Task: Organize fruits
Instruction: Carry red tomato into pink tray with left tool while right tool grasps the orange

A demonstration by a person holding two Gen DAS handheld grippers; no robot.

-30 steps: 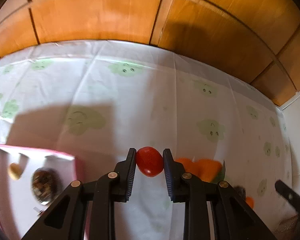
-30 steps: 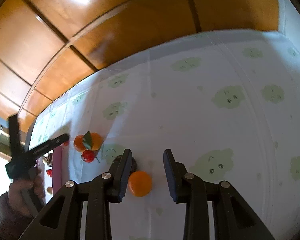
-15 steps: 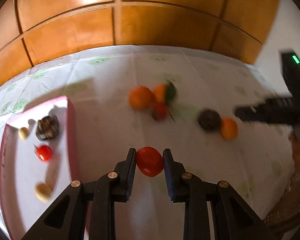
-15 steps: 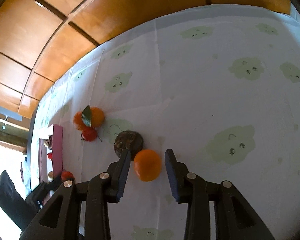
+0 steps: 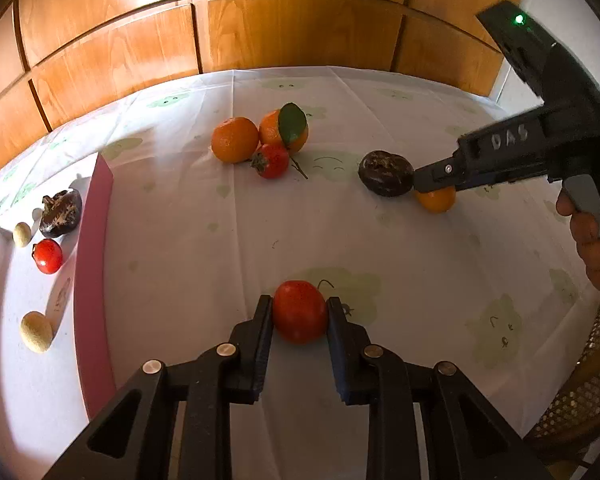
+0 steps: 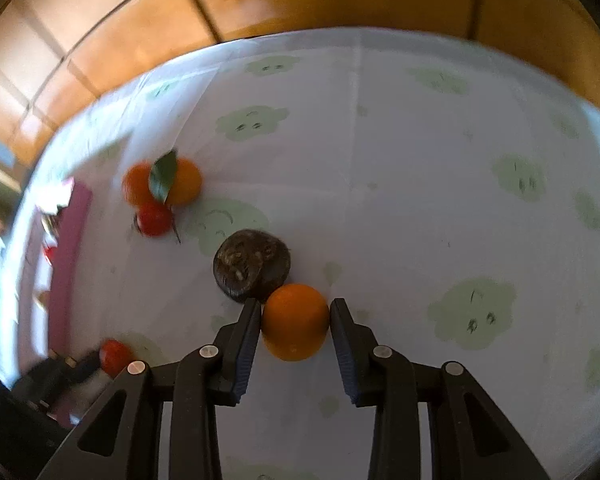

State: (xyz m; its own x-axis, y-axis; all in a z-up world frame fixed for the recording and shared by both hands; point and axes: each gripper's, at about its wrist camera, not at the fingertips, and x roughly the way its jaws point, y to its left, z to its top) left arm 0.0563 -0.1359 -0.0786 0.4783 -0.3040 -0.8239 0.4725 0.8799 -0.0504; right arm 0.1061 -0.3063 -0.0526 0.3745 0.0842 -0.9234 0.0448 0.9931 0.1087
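Note:
My left gripper (image 5: 299, 312) is shut on a red tomato (image 5: 300, 311), held just above the tablecloth to the right of the pink tray (image 5: 94, 264). My right gripper (image 6: 296, 312) is open around a small orange (image 6: 295, 322) that rests on the cloth; the fingers stand close on either side. A dark brown fruit (image 6: 252, 266) touches that orange on its far left. In the left wrist view the right gripper (image 5: 432, 184) reaches in from the right over the same orange (image 5: 436, 199) and dark fruit (image 5: 386, 173).
Two oranges, one with a leaf (image 5: 284, 130), and a small red fruit (image 5: 271, 161) sit together mid-table. The tray holds a dark fruit (image 5: 61, 213), a red tomato (image 5: 48, 256) and two pale round fruits (image 5: 36, 331). Wood panelling stands behind; a wicker chair (image 5: 580, 400) at right.
The left gripper with the tomato has swung right and lowered, away from the tray. The right gripper has moved forward so the small orange now sits between its fingers.

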